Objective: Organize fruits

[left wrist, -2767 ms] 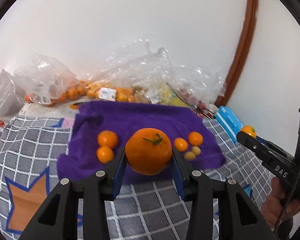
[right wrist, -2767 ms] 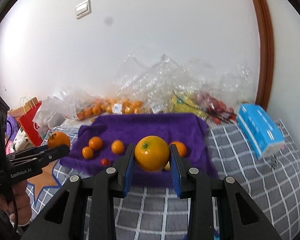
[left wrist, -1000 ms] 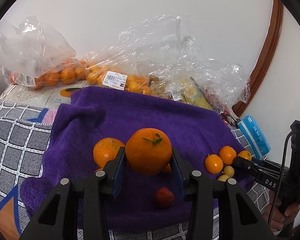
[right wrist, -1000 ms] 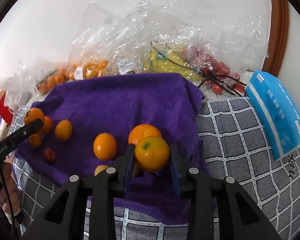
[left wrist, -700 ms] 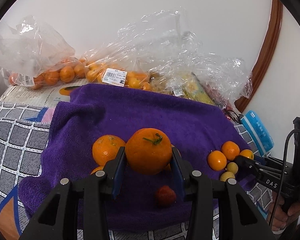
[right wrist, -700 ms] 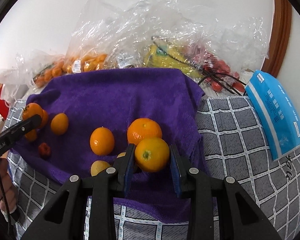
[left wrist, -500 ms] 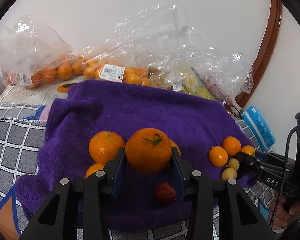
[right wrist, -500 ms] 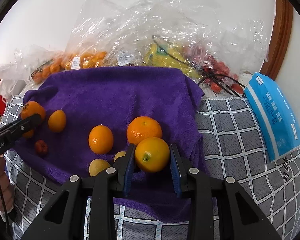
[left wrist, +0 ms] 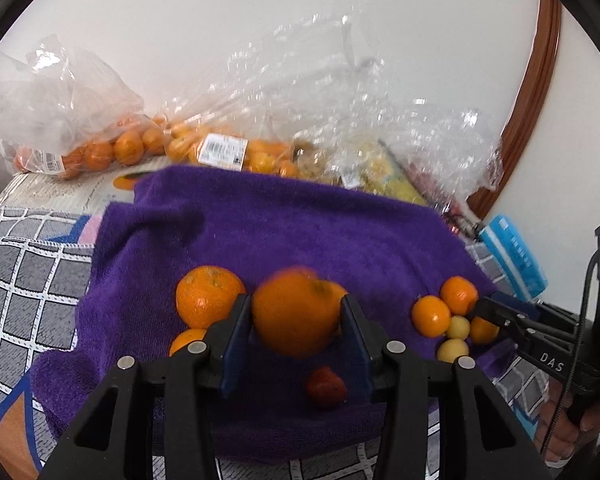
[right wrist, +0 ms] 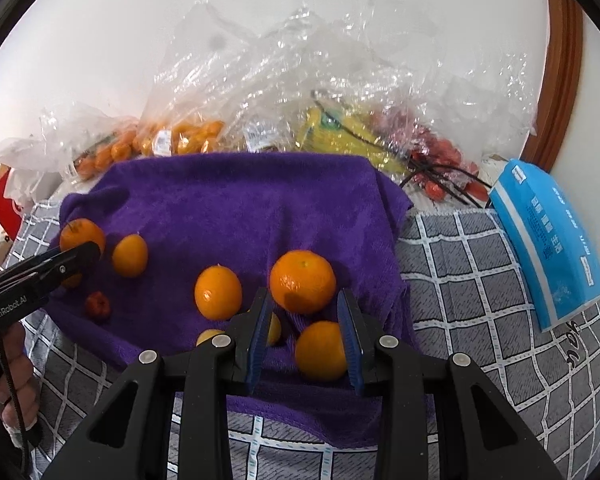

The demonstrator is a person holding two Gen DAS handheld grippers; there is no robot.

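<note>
A purple towel (left wrist: 260,232) (right wrist: 240,200) carries loose fruit. In the left wrist view my left gripper (left wrist: 294,304) has its jaws opening around a big orange (left wrist: 296,320). That orange is blurred and slipping down between the pads. An orange (left wrist: 208,296) lies just to its left, and a red berry (left wrist: 326,386) below. In the right wrist view my right gripper (right wrist: 303,294) is open. Its orange (right wrist: 320,350) rests on the towel between the fingers, against the right one, with a gap on the left. Another orange (right wrist: 303,282) sits just past the tips.
Clear plastic bags (right wrist: 300,80) of oranges and other fruit line the wall behind the towel. A blue tissue pack (right wrist: 548,248) lies at the right on the grey checked cloth (right wrist: 460,280). Small oranges and yellow fruits (left wrist: 453,350) cluster at the towel's right edge.
Both grippers have come down over the towel. The left orange has turned and slipped lower between the jaws. The right orange has dropped from the fingertips onto the towel.
</note>
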